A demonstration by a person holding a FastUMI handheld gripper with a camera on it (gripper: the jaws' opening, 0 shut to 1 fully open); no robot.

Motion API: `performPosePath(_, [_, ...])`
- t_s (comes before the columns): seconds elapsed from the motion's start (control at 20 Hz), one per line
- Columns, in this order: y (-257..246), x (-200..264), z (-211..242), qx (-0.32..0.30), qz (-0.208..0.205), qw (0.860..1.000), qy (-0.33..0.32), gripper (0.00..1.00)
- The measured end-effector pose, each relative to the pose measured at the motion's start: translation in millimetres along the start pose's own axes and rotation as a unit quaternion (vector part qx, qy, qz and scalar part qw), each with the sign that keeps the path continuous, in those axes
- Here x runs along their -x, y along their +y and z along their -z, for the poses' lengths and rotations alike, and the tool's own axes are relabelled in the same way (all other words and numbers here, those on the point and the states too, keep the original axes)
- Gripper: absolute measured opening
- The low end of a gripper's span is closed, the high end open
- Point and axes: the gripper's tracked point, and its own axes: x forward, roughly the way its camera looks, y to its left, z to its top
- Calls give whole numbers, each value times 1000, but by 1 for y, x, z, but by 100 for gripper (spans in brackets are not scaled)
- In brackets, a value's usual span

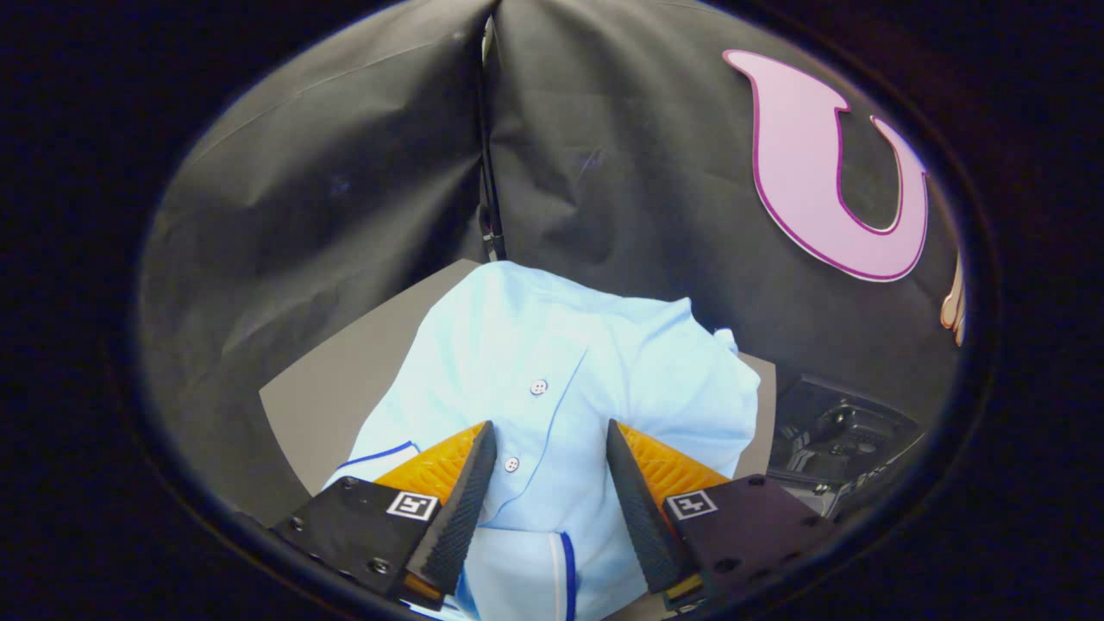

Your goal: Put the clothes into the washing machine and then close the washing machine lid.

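You're facing a corner where two panels of black cloth wall (345, 198) meet at a thin vertical seam, the cloth creased and softly lit. Below it lies a flat grey tabletop (345, 388), with a dark moulded plastic object (841, 435) beside its far edge.

Grey tabletop (332, 405) against black cloth wall (345, 198). Wall seam (487, 155) behind. Dark moulded object (841, 435) beside tabletop, unclear what.

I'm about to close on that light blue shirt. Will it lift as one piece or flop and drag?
Probably floppy: the shirt lies crumpled in soft folds on the grey table. Pinched at the buttoned placket between the open gripper fingers, its edges would likely sag and trail. It looks thin, so likely light, though the cloth may slip from a shallow pinch.
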Motion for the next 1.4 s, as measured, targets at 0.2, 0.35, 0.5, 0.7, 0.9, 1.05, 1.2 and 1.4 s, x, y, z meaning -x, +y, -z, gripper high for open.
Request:
performPosePath(0.2, [6,0,0,7,0,1000,-4,40])
performPosePath(0.35, [7,3,-2,16,6,1000,-14,29])
performPosePath(0.5, [7,5,-1,-1,2,1000,-25,8])
performPosePath(0.7, [1,14,-4,-24,-4,999,-40,8])
performPosePath(0.9, [-27,36,-6,-53,8,997,-53,8])
performPosePath(1.05, [-67,60,1,-75,33,995,-62,8])
performPosePath(1.2, [-115,79,14,-89,71,991,-66,8])
performPosePath(1.4, [-176,109,34,-121,118,983,-76,8])
